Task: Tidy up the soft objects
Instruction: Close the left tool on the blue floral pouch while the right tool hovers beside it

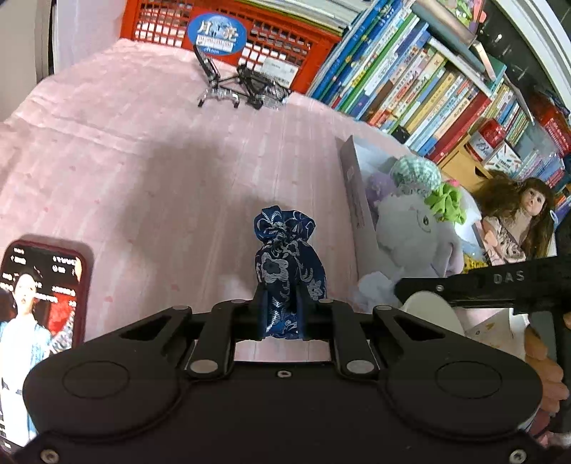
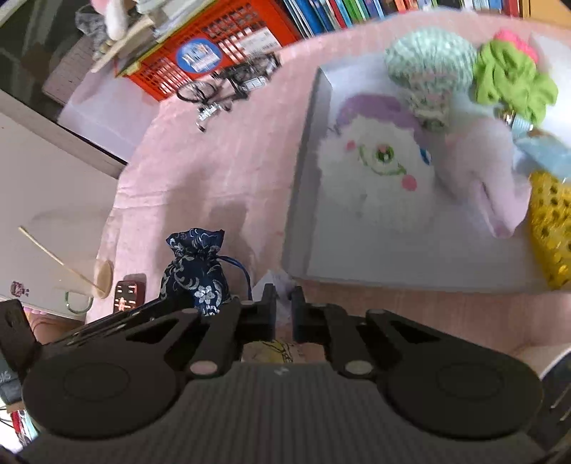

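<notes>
A pink bedspread (image 1: 150, 150) is covering the whole work surface, lying wrinkled under everything. At its far edge an orange plastic crate (image 1: 228, 25) with a blue oval sticker is standing, and beside it rows of books (image 1: 410, 82) are leaning on shelves. A shallow grey box (image 2: 303, 178) is sitting on the bedspread on the right side, holding the soft toys: a white fluffy plush with a purple top (image 2: 374, 171), a pale lilac plush elephant (image 1: 417, 228), a mint crocheted ball (image 2: 428, 57), a green scrunchie (image 2: 514, 78) and a yellow mesh piece (image 2: 549, 228). Past the box, a long-haired doll (image 1: 517, 221) is sitting against the shelves.

The left gripper (image 1: 282, 303) is clamping the lower part of a navy brocade drawstring pouch (image 1: 285, 264), its jaws drawn in narrow against the fabric; the pouch is standing upright on the bedspread, just beside the near left corner of the box, its gathered neck pointing away from the camera. The right gripper (image 2: 283, 307) is sitting near the box's near edge with its jaws nearly together on a scrap of white fluffy material (image 2: 282, 285).

A red-cased phone (image 1: 39, 321) with a lit screen is lying at the left. A pair of black-framed glasses (image 1: 242, 85) is resting in front of the crate.
</notes>
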### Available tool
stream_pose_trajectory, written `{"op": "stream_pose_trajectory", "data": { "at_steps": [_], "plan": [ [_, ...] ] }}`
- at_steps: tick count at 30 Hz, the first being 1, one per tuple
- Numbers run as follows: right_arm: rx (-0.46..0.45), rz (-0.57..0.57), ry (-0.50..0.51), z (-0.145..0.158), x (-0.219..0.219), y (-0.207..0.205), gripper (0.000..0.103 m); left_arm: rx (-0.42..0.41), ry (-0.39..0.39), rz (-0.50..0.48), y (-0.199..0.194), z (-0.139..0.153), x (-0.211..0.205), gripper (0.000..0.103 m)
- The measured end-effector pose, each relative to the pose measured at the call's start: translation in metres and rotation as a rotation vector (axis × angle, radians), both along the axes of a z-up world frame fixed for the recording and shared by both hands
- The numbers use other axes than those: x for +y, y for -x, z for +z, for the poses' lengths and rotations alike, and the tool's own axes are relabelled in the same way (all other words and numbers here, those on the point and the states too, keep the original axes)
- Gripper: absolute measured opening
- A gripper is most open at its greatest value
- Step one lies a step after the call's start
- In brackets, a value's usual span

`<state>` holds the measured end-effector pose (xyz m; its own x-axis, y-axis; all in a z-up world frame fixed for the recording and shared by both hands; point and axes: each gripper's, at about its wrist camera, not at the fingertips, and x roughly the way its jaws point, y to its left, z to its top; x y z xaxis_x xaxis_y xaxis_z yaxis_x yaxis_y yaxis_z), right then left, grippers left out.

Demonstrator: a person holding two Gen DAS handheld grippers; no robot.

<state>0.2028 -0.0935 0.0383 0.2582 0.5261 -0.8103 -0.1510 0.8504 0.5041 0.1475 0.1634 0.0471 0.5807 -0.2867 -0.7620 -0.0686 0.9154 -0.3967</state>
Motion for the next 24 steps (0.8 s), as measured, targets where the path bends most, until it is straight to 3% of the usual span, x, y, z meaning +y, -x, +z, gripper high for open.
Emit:
{"op": "stream_pose_trajectory", "data": {
  "at_steps": [3,10,13,15,20,24],
  "plan": [
    [-0.032,-0.001,-0.004,0.011,-0.005,0.001,0.004,-0.021,-0.008,0.000,0.000,0.007,0.000,0.013],
    [-0.075,-0.004,0.017,0.023,-0.017,0.002,0.004,-0.065,-0.037,-0.012,-0.001,0.023,-0.007,0.013],
    [-0.024,-0.006,0.026,0.015,-0.018,0.001,0.014,-0.064,-0.037,-0.014,-0.001,0.023,-0.008,0.013],
    [0.017,-0.008,0.032,0.005,-0.016,-0.001,0.047,-0.057,-0.036,-0.011,-0.002,0.021,-0.008,0.013],
    [0.093,-0.044,0.011,-0.012,-0.012,-0.002,0.060,-0.047,-0.034,-0.015,0.000,0.017,-0.007,0.013],
    [0.122,-0.062,-0.002,-0.017,-0.008,-0.006,0.064,-0.035,-0.035,-0.022,0.001,0.013,-0.008,0.013]
  ]
}}
